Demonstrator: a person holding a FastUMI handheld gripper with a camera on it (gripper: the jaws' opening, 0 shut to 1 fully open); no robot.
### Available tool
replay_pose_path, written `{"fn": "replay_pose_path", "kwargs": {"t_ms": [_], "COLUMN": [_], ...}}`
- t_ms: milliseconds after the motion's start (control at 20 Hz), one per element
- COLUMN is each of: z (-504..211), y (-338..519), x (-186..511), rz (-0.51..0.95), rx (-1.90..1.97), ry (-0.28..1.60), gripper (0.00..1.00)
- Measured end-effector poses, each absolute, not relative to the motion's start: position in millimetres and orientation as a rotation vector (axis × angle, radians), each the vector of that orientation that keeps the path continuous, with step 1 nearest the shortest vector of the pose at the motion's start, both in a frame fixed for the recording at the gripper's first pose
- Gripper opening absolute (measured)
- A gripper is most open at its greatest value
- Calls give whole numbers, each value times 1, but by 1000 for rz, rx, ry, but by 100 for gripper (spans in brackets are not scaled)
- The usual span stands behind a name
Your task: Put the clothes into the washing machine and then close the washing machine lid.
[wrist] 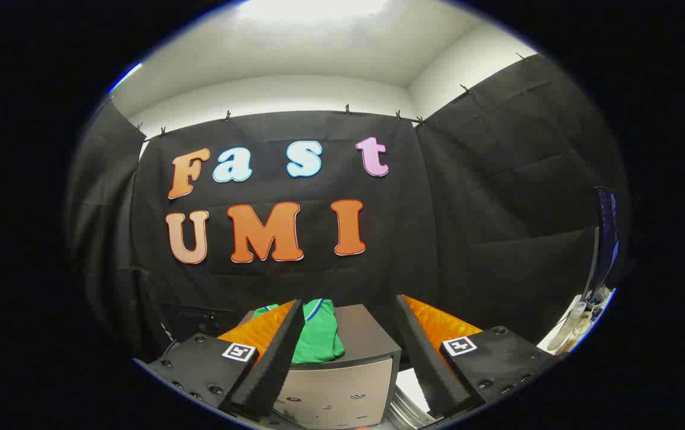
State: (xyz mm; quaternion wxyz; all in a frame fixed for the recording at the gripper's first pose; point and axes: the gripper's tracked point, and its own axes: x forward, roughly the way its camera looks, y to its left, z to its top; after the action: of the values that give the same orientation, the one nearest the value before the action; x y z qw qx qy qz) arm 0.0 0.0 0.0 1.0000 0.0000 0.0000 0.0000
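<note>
A green garment (318, 340) with a white-and-blue collar lies bunched on the flat top of a grey box-shaped unit (366, 334). That unit stands just ahead of my fingers, against the black cloth wall. My gripper (351, 307) is open, its two fingers spread wide with nothing between them. The left finger (276, 352) overlaps the garment's left side in the view; whether it touches the cloth I cannot tell. The right finger (423, 352) stands off to the right of the grey unit. A silver ribbed rim (405, 409), perhaps the washing machine's, shows low beside the right finger.
Black cloth walls close the booth behind and on both sides. At the far right stands a dark upright screen (605, 239) above a pale surface (569, 328) with small clear items on it. A dark frame (199, 322) sits left of the grey unit.
</note>
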Motion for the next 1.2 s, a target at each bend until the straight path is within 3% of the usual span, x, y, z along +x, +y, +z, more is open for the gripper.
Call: {"fn": "replay_pose_path", "kwargs": {"t_ms": [700, 1200], "z": [-2, -3], "y": [3, 8], "x": [3, 6], "rz": [-10, 100], "rx": [49, -21], "ry": [11, 35], "gripper": [97, 97]}}
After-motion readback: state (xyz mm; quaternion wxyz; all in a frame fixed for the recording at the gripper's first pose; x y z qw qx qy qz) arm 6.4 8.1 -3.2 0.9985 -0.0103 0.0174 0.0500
